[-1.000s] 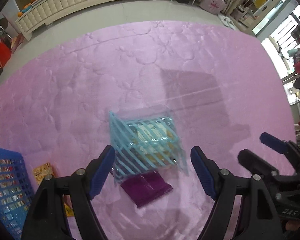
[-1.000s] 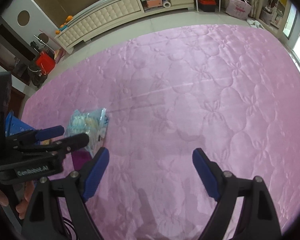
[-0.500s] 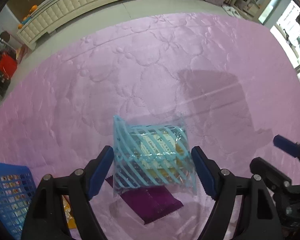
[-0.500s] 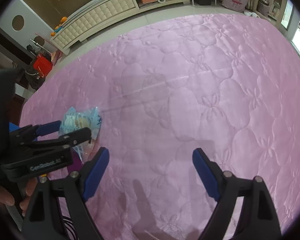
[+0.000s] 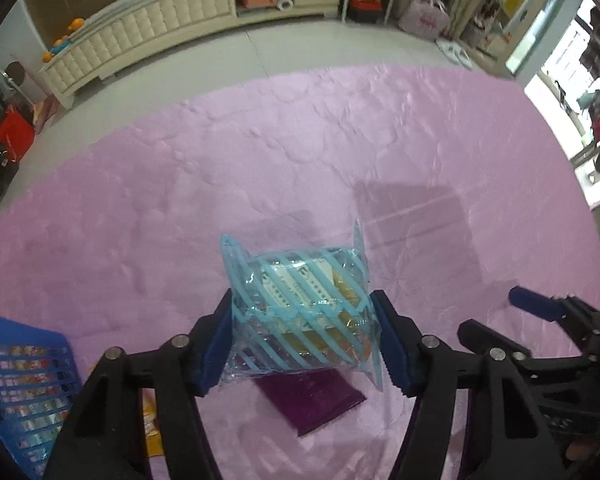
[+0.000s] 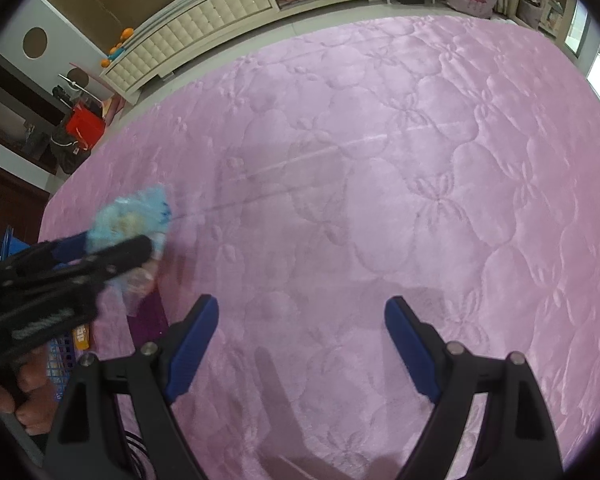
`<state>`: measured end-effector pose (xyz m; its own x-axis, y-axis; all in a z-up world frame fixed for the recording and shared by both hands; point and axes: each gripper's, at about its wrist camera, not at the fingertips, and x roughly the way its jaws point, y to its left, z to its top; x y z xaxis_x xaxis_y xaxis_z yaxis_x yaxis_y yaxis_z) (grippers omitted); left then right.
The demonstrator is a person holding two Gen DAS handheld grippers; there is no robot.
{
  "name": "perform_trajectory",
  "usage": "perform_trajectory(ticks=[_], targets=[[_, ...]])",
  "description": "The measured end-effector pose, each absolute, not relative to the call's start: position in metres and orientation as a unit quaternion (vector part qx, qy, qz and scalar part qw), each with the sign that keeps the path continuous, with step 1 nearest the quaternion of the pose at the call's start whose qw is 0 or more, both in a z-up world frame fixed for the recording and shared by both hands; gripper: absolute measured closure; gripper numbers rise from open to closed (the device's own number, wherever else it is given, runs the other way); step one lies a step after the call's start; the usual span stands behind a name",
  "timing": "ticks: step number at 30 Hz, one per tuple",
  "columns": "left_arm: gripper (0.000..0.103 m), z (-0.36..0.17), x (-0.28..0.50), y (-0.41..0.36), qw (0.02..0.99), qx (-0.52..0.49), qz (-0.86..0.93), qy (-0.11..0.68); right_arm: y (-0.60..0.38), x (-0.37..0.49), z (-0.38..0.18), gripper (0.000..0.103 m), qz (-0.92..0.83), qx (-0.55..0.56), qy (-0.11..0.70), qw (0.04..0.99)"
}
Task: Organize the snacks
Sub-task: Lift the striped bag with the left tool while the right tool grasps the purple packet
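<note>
The blue-striped snack pack, a clear wrapper with light blue diagonal stripes and pale and yellow contents inside, sits crosswise between the blue pads of the left gripper, which has just been closing on it; both pads press against its ends and the wrapper bulges between them, so the pack is held, raised clear of the pink quilted bedspread. Directly beneath the pack, just past the fingertips, a dark purple packet lies flat on the bedspread. To the left of the left gripper a blue plastic basket with a lattice wall stands at the edge of view, with packets showing through the lattice, and an orange packet lies between the basket and the gripper's left finger. To the right of the left gripper the right gripper hangs over bare bedspread with its jaws spread wide and nothing between them; its blue-tipped fingers also show at the right of the left wrist view. From the right wrist view, the pack appears blurred at the far left in the other tool's grip, and a hand on that tool's handle shows at the lower left.
</note>
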<state>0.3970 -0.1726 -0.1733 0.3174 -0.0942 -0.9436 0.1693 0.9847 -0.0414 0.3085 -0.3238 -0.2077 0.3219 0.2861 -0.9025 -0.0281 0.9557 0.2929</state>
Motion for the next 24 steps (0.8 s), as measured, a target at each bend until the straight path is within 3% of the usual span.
perform_trajectory(ticks=[7, 14, 24], targets=[[0.041, -0.144, 0.369, -0.133, 0.84, 0.037, -0.03, 0.54, -0.285, 0.302, -0.216, 0.015, 0.134, 0.087, 0.576, 0.801], [0.041, -0.164, 0.34, -0.114, 0.834, 0.033, 0.014, 0.55, -0.251, 0.291, -0.212, 0.015, 0.171, 0.066, 0.551, 0.814], [0.041, -0.175, 0.324, -0.118, 0.835, 0.102, 0.046, 0.539, -0.214, 0.273, -0.216, 0.015, 0.21, -0.018, 0.52, 0.828]])
